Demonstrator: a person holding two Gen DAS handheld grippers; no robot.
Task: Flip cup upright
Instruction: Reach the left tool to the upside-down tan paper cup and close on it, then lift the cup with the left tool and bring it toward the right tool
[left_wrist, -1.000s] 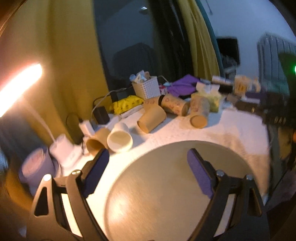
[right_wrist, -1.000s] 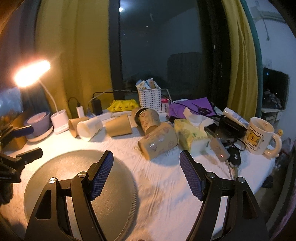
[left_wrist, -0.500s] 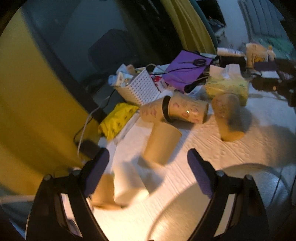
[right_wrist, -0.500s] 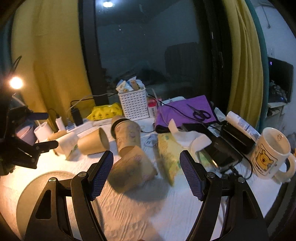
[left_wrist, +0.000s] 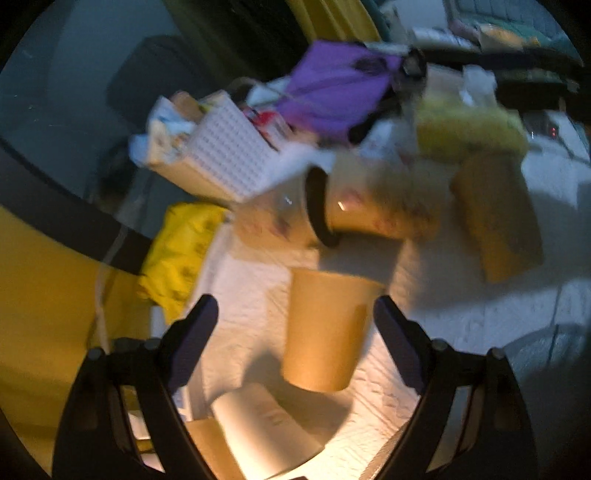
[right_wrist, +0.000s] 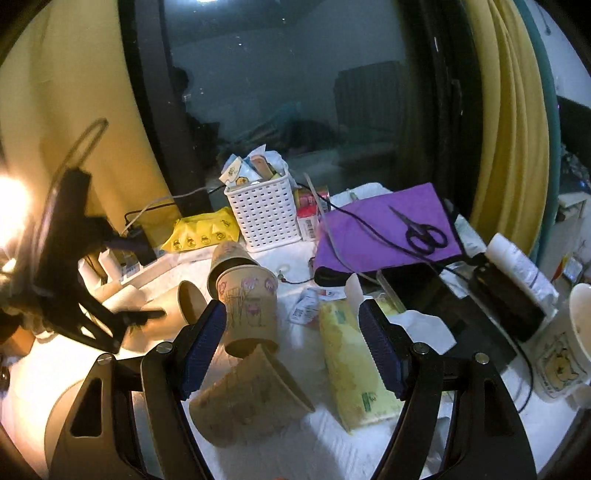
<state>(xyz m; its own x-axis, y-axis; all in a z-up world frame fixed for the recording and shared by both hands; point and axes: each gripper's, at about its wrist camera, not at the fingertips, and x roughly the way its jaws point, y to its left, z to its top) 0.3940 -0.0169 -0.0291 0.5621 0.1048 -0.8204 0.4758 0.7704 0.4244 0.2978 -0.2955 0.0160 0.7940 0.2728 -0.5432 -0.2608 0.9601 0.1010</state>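
Lying on its side, plain brown paper cup (left_wrist: 325, 332), between released left claw (left_wrist: 295, 325)

Table (right_wrist: 369, 450): covered by a white textured cloth.
Cups: a plain cup (left_wrist: 325, 332) is seen on its side; printed cups (right_wrist: 247, 306) are nested lying down, another (right_wrist: 243, 402) lies near them.
Back edge: a white basket (right_wrist: 266, 214) and a yellow pack (right_wrist: 203, 234) are placed beside each other.
Right side: a purple cloth (right_wrist: 373, 236) with scissors (right_wrist: 421, 232) on it, a tissue pack (right_wrist: 354, 365), and a mug (right_wrist: 565, 354) are seen.
Left: a round tray (right_wrist: 62, 410) is partly shown.
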